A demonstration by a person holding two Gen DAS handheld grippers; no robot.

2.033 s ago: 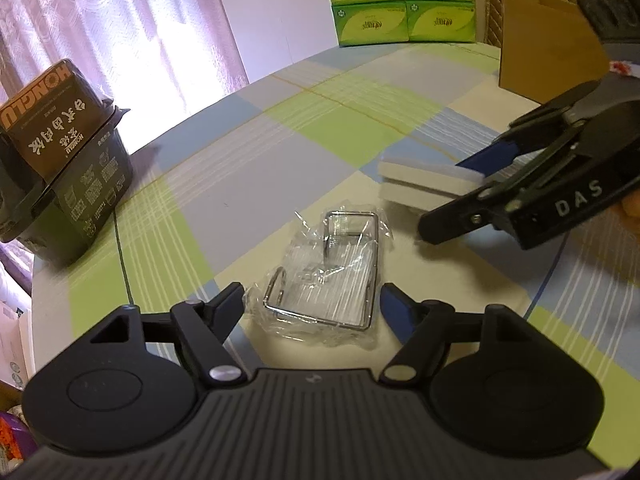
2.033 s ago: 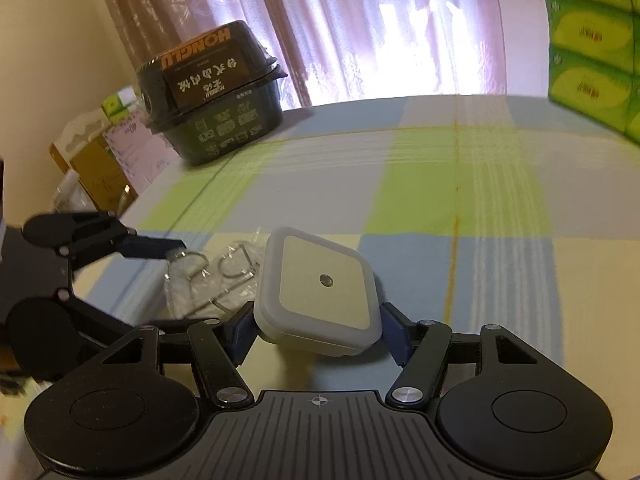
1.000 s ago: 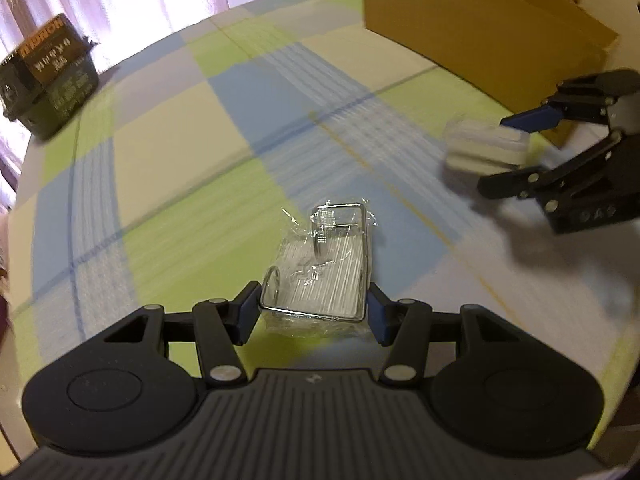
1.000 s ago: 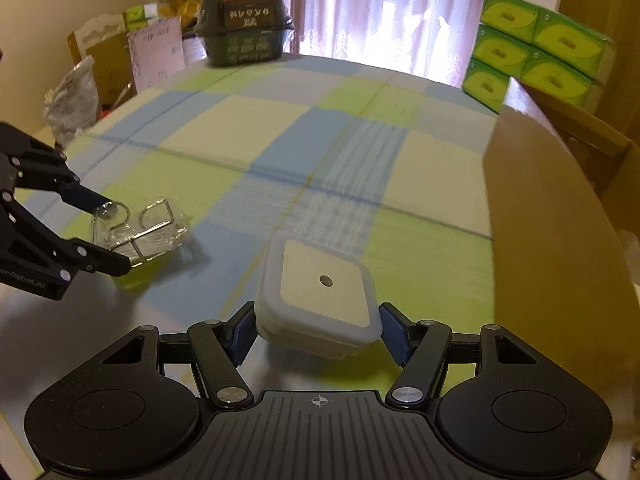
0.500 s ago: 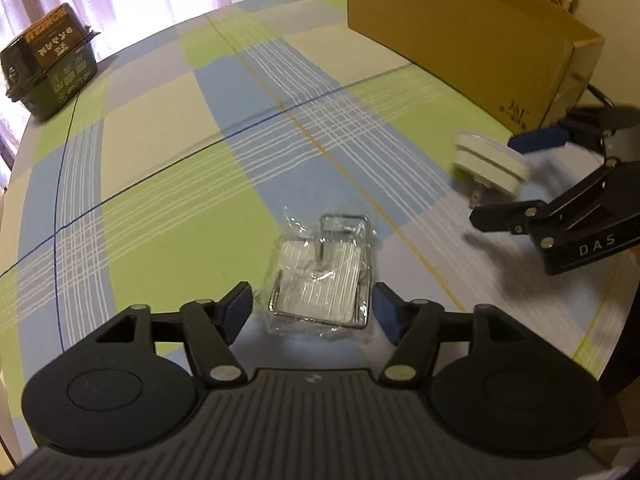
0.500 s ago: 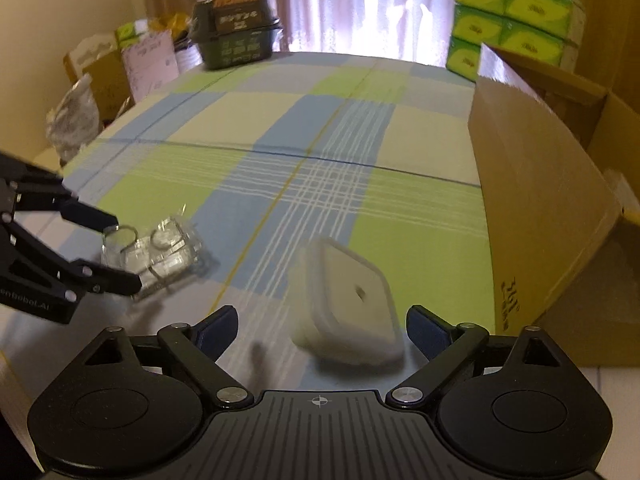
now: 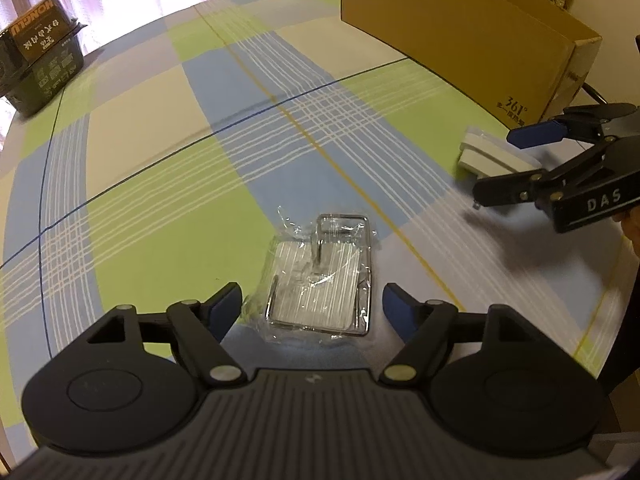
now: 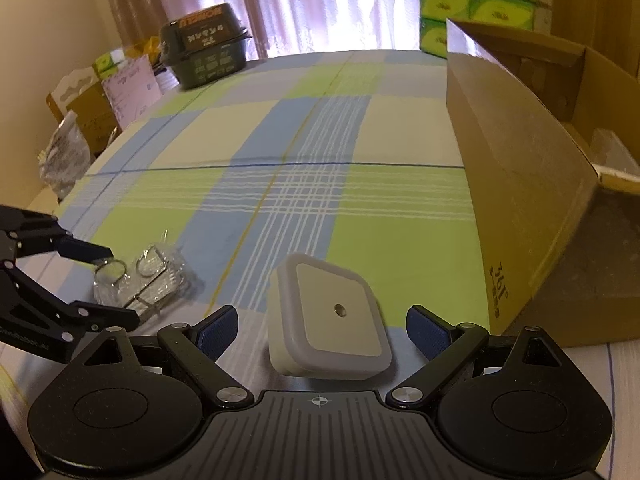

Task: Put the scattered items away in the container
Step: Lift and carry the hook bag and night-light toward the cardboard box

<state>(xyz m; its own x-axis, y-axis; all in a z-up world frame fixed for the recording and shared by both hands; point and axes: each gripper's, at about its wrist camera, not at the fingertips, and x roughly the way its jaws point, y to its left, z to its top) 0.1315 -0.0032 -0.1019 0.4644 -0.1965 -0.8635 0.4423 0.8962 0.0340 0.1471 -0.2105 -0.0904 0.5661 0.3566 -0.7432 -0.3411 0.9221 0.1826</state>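
On the table (image 8: 400,208), the wire rack (image 8: 140,284) lies left of the night light (image 8: 332,320), cardboard box (image 8: 520,200) right.

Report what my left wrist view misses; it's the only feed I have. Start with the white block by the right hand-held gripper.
Observer: In the right wrist view it is a square night light with a small round sensor in the middle of its face. It sits between the open fingers of the right hand-held gripper, and neither finger touches it.
Operator: Check inside the box.
Observer: The cardboard box is open at the top, and something white lies inside at its near end.
Operator: Scan past the table's left edge.
Observer: A crumpled plastic bag and cartons sit beyond it, off the table.
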